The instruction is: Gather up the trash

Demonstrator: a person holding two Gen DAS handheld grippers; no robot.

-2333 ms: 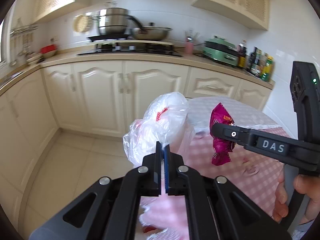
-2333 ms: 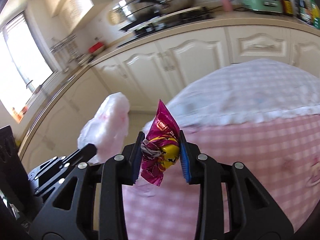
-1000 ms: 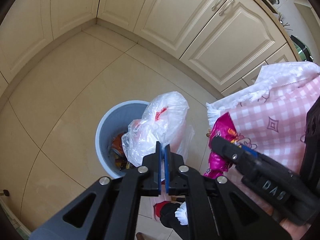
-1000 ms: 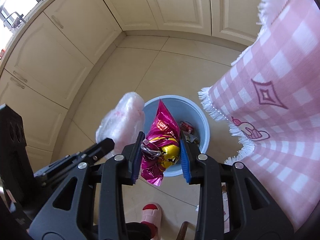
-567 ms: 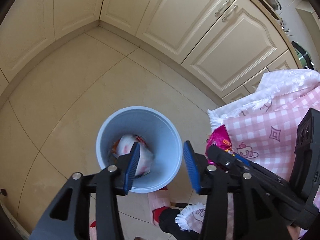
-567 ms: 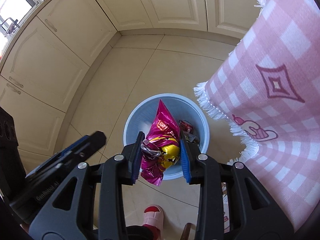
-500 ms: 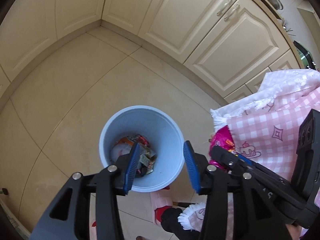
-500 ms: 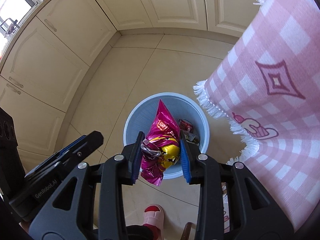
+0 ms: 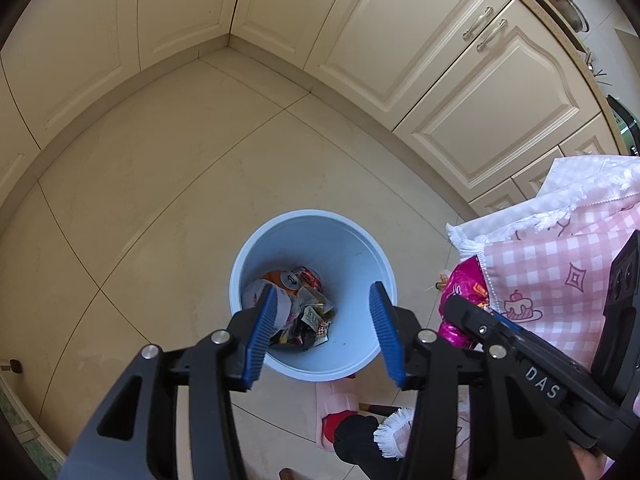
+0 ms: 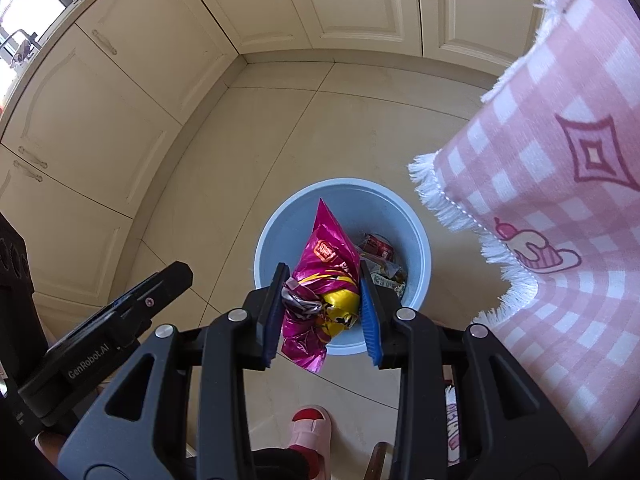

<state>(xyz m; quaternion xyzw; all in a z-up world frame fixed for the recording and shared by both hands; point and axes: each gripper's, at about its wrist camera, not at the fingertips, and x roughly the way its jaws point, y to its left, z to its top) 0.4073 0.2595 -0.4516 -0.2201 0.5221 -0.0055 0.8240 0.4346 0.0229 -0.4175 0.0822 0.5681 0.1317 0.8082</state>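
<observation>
Cream panelled cabinets line the corner of a kitchen with a beige tiled floor. A pink checked tablecloth with a white fringe hangs over the table edge at the right of both views. A round pale blue bin stands on the floor just beside the cloth's fringe. Its bottom holds mixed trash: a drink can, dark printed wrappers and a crumpled whitish plastic bag against the left wall.

The right hand-held gripper clamps a crumpled magenta snack bag between its blue pads, above the bin's opening. The bag is foil-like, with a yellow patch, an orange label near its pointed top, and silver lining showing at the crushed left side.

The left hand-held gripper hangs over the bin; its jaws are opening with nothing between them. A pink slipper shows below the bin.
</observation>
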